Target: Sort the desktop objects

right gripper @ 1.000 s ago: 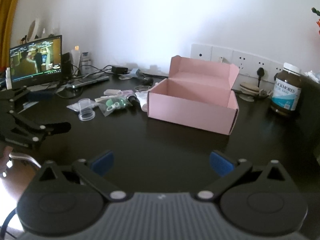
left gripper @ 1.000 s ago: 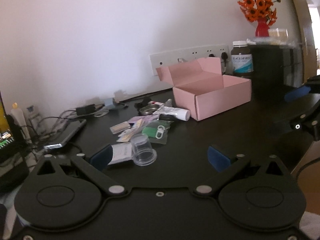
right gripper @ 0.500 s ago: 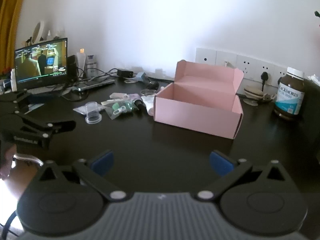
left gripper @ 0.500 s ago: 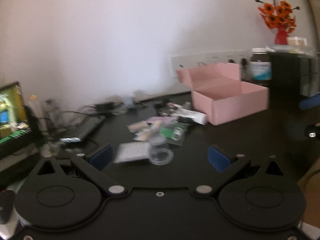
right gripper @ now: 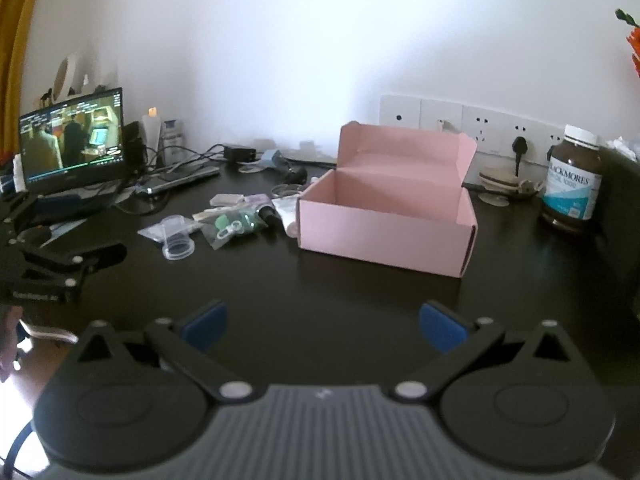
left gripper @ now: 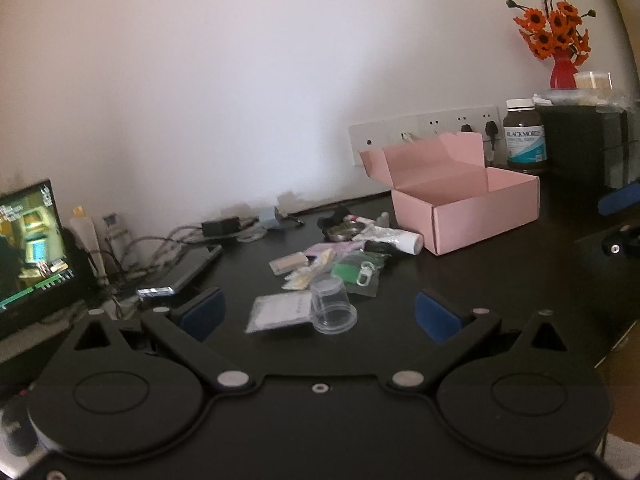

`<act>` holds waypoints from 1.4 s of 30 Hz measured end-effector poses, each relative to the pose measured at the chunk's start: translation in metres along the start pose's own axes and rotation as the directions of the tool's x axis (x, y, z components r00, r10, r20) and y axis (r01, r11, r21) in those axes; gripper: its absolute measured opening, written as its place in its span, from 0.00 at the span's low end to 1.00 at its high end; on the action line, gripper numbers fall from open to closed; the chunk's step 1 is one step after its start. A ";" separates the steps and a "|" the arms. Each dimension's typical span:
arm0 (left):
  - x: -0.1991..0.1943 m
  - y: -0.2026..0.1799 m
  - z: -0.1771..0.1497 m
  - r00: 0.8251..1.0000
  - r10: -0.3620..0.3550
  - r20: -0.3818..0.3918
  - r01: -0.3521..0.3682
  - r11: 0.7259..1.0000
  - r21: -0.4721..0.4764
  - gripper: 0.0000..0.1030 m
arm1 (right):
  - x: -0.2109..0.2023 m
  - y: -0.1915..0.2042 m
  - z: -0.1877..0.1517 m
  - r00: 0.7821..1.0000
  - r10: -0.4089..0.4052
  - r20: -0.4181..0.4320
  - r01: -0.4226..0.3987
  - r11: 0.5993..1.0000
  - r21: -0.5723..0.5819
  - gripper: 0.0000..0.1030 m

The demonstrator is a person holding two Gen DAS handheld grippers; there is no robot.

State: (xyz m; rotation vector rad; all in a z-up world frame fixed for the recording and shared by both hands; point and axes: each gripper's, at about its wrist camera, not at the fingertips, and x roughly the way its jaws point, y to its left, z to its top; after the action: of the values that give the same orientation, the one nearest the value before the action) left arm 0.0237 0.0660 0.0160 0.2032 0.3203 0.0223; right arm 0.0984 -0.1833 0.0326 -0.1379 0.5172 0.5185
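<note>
Nothing is sorted yet: the pink box [right gripper: 386, 216] stands open and empty, and the small things, like the clear cup [left gripper: 333, 306], lie left of it on the worktop [right gripper: 320, 280]. The left gripper [left gripper: 318, 314] and the right gripper [right gripper: 322, 326] are both spread wide and hold nothing.

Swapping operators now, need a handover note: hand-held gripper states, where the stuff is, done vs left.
Left hand-held gripper: open, empty, pointed at the clutter pile.
Right hand-held gripper: open, empty, facing the pink box.
Pink box: lid open, on the dark desk; the inside that shows looks empty.
Loose items lie left of the box: upturned clear plastic cup nearest the left hand-held gripper, white sachet beside it, green tag in a clear bag, white tube next to the box wall.
Done: nothing sorted yet.
Left: every item; the cup looks the easiest first pick.
</note>
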 end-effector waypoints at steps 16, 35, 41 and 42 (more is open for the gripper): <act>0.017 -0.001 -0.012 0.998 -0.018 -0.062 0.017 1.000 -0.014 1.00 | 0.021 0.014 -0.011 0.998 -0.047 -0.045 0.043 0.994 -0.096 0.99; 0.033 0.000 -0.022 0.988 -0.008 -0.157 0.007 1.000 -0.004 1.00 | 0.032 0.006 -0.013 0.997 -0.009 -0.083 0.007 1.000 -0.027 0.99; 0.033 0.001 -0.019 0.987 -0.005 -0.160 0.004 1.000 -0.004 1.00 | 0.034 0.004 -0.013 0.996 0.007 -0.088 -0.008 1.000 -0.008 0.99; 0.033 0.001 -0.019 0.988 -0.007 -0.157 0.006 1.000 -0.005 1.00 | 0.034 0.004 -0.013 0.996 0.010 -0.088 -0.011 1.000 -0.006 0.99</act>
State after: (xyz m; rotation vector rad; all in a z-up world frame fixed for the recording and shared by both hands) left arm 0.0489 0.0726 -0.0111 0.1962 0.4782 0.0329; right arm 0.1164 -0.1684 0.0041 -0.1651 0.6024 0.5259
